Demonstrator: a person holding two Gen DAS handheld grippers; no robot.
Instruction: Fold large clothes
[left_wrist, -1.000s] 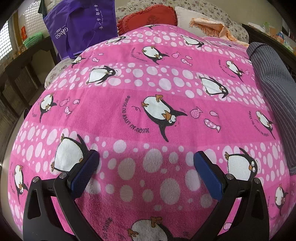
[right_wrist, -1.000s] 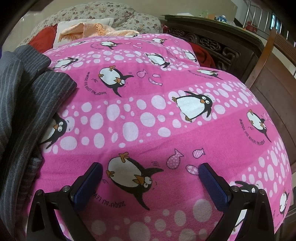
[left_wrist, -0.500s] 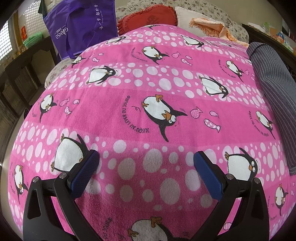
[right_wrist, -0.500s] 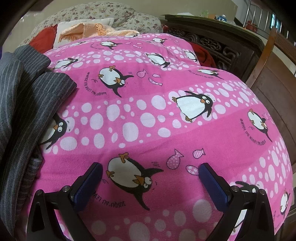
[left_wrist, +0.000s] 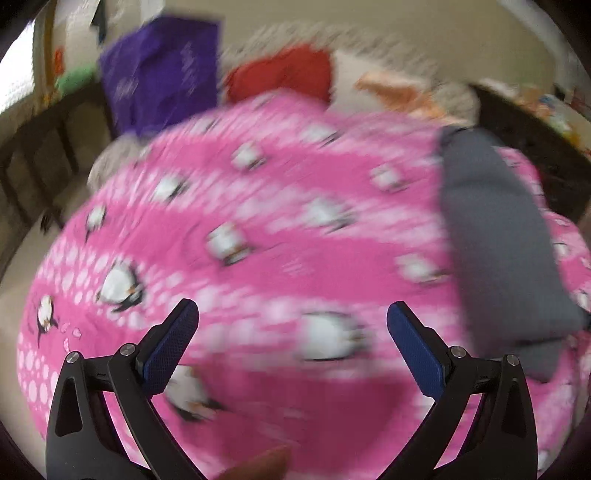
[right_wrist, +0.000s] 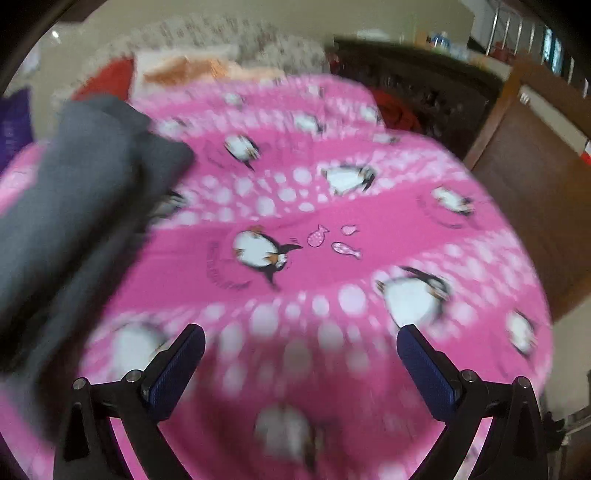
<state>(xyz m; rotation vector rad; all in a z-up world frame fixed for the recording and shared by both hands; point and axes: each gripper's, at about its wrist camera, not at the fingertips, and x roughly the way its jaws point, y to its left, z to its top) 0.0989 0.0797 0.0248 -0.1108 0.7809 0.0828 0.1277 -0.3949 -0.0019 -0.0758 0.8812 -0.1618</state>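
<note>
Between the blue pads of the left gripper (left_wrist: 291, 328), spread wide with nothing clamped, only the pink penguin-print blanket (left_wrist: 258, 229) shows; both fingers hang above it without touching any cloth. From these jaws the grey garment (left_wrist: 506, 251) lies at about two o'clock, a long folded strip running up the blanket's right side, well clear of the right-hand pad. Farther out, at eleven o'clock, a purple bag (left_wrist: 162, 81) stands past the blanket's edge, and at twelve o'clock a red cushion (left_wrist: 280, 74) sits at the far end. Both wrist views are smeared by motion, so finer detail cannot be read.

The right gripper (right_wrist: 301, 341) is likewise wide apart and empty, its pads framing bare blanket (right_wrist: 332, 221) with a penguin print ahead at twelve o'clock. Here the grey garment (right_wrist: 81, 206) lies at about ten o'clock, a thick heap along the blanket's left side, its near edge just outside the left-hand pad though contact cannot be made out. At two o'clock, beyond the blanket's rim, brown wooden furniture (right_wrist: 524, 173) stands.
</note>
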